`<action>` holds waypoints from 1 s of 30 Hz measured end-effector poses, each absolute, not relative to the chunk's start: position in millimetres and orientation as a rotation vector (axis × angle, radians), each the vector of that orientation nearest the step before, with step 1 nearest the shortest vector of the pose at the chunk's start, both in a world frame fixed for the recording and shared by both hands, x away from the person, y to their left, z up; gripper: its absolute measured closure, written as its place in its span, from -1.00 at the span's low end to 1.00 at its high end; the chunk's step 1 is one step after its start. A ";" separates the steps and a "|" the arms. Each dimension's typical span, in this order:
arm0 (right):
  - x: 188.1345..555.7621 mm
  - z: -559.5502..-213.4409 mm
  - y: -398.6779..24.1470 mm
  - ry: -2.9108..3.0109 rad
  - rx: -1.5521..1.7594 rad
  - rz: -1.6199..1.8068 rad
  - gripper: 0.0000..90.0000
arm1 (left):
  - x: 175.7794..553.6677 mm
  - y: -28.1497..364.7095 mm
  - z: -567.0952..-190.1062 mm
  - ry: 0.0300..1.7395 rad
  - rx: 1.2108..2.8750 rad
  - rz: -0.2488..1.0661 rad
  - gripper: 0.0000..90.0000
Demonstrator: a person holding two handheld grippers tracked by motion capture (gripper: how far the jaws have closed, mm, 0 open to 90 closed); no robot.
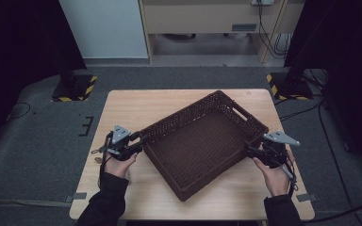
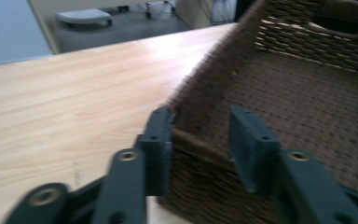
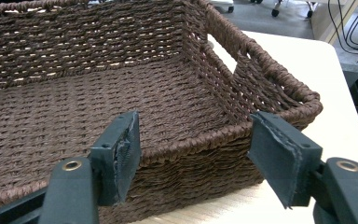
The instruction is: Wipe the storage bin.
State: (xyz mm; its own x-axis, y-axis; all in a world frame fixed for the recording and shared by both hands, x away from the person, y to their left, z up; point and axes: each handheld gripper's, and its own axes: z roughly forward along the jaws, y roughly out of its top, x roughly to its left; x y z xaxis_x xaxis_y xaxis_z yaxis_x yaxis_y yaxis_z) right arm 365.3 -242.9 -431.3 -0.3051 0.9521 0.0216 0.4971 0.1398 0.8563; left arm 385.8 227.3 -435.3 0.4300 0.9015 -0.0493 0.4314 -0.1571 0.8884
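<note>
A brown woven basket [image 1: 188, 115] with a cut-out handle stands empty and skewed on the wooden table [image 1: 136, 101]. My left gripper [image 1: 143, 139] is at its left corner. In the left gripper view the left gripper [image 2: 200, 135] straddles the basket's wall [image 2: 307, 46], one jaw outside and one inside, with a gap to the inner pad. My right gripper [image 1: 247, 147] is at the basket's right side. In the right gripper view the right gripper [image 3: 196, 144] stands wide, with the basket's rim [image 3: 191, 140] between its pads and untouched.
Two dark stands on black-and-yellow striped bases [image 1: 73, 89] [image 1: 287, 87] flank the table's far corners. Cables [image 1: 311, 110] lie on the floor to the right. Bare table top runs along the far edge and the near edge in front of the basket.
</note>
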 end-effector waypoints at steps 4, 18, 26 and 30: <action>366.1 -432.3 -243.0 1.876 1.389 1.078 -0.28 | 400.7 239.1 -444.0 1.212 1.714 0.590 -0.01; 363.8 -432.9 -237.7 1.899 1.377 1.100 -0.30 | 387.5 227.9 -441.9 1.167 1.766 0.578 0.29; 362.4 -432.8 -235.2 1.905 1.377 1.103 -0.30 | 363.0 219.9 -442.9 1.176 1.744 0.584 0.27; 361.6 -433.6 -231.5 1.918 1.369 1.110 -0.31 | 351.2 216.2 -443.1 1.163 1.745 0.577 0.27</action>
State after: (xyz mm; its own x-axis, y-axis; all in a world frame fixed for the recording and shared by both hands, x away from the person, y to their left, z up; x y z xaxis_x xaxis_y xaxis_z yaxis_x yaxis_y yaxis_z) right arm 361.6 -231.5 -433.6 -0.3459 0.9374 0.0403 0.5021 0.1487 0.8519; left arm 351.2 216.2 -443.1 0.4414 0.8910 -0.1060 0.4540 -0.1199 0.8829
